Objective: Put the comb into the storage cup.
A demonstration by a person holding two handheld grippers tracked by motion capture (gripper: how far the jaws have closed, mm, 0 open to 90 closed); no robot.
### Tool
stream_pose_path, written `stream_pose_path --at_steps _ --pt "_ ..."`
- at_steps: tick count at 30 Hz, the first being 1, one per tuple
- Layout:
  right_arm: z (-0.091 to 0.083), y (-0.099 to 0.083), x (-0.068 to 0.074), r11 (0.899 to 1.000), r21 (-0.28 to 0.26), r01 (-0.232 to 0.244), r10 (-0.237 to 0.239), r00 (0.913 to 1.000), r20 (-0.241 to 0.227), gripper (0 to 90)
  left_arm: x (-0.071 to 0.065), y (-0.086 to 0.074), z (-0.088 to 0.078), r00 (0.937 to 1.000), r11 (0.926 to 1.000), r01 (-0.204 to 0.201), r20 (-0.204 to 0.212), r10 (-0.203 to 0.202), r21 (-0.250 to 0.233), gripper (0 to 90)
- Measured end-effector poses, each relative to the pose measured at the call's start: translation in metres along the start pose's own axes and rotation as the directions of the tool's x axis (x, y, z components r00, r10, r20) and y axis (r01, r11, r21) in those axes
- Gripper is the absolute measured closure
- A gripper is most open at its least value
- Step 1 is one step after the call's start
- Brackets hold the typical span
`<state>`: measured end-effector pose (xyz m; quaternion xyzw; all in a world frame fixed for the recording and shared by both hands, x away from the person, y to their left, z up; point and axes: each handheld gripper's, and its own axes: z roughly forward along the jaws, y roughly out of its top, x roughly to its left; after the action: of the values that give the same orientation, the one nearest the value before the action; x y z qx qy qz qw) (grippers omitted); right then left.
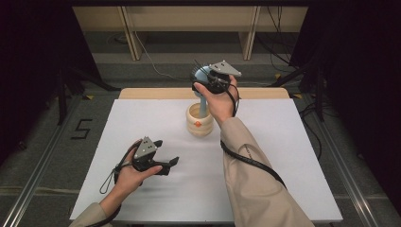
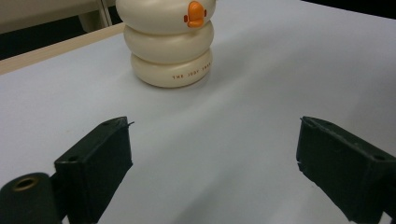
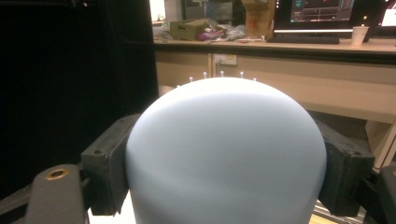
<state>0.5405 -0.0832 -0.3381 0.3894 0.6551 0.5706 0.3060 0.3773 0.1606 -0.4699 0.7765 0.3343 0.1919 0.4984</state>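
Observation:
A light blue hairbrush (image 1: 202,101) stands upright with its handle down inside a cream ringed holder (image 1: 199,123) that has an orange duck beak. My right gripper (image 1: 206,79) is shut on the brush head, above the holder at the table's far middle. In the right gripper view the rounded blue back of the brush head (image 3: 226,154) sits between both pads (image 3: 108,163), with bristle tips showing over its top. My left gripper (image 1: 166,163) hovers low over the near left of the table, open, its jaws wide apart and nothing between them (image 2: 212,154). Ahead of it stands the holder (image 2: 169,44).
The white table (image 1: 283,151) has a wooden strip along its far edge. Beyond it are grey floor, cables and pale furniture legs. A cable trails from each gripper along the sleeves. Dark curtains stand at both sides.

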Motion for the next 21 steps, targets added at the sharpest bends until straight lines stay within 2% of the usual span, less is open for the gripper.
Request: stream_pose_path --at_steps 21 --pt "0.010 -0.016 0.002 1.000 0.010 -0.002 0.002 1.0000 -0.001 20.5 0.000 0.000 0.000 1.0000 1.0000 0.000 0.002 0.000 0.002 10.0"
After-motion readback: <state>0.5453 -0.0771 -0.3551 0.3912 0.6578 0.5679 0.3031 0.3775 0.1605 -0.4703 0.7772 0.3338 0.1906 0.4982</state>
